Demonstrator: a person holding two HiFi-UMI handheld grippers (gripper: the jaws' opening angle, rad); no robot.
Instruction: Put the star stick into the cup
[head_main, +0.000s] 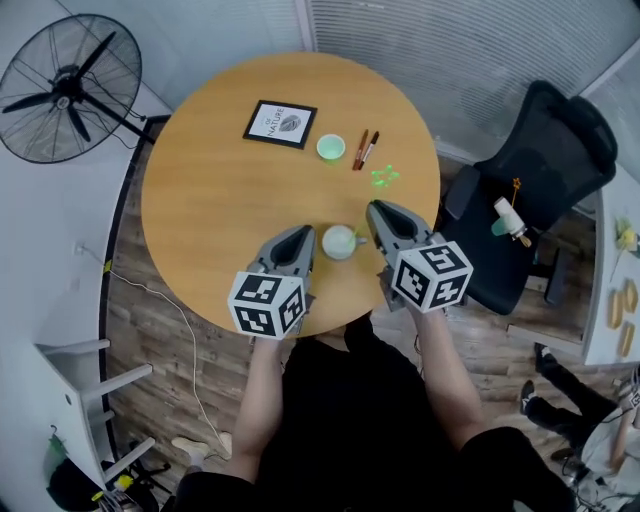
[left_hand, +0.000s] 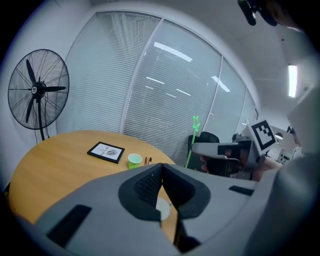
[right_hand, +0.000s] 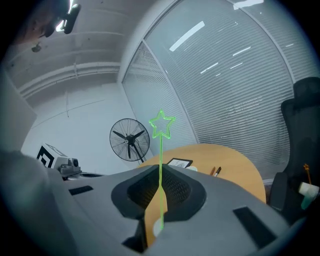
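The right gripper (right_hand: 160, 176) has its fingers pinched on the star stick (right_hand: 160, 150), low on the stem, whose bottom end seems to hang just over the white cup (head_main: 340, 241). The stick looks thin, light and bendy, so a gentle, low hold suits it. The left gripper (head_main: 298, 240), just left of the cup, has its fingers closed on nothing.

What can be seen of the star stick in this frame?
The star stick is a thin, translucent bright-green rod, plastic by its look, topped by an open outlined five-point star. It stands near upright, pinched between the closed jaws of the right gripper, with the star well above the jaw tips. Its lower end shows below the grip, near the pale cup on the table; whether it touches the cup cannot be told.
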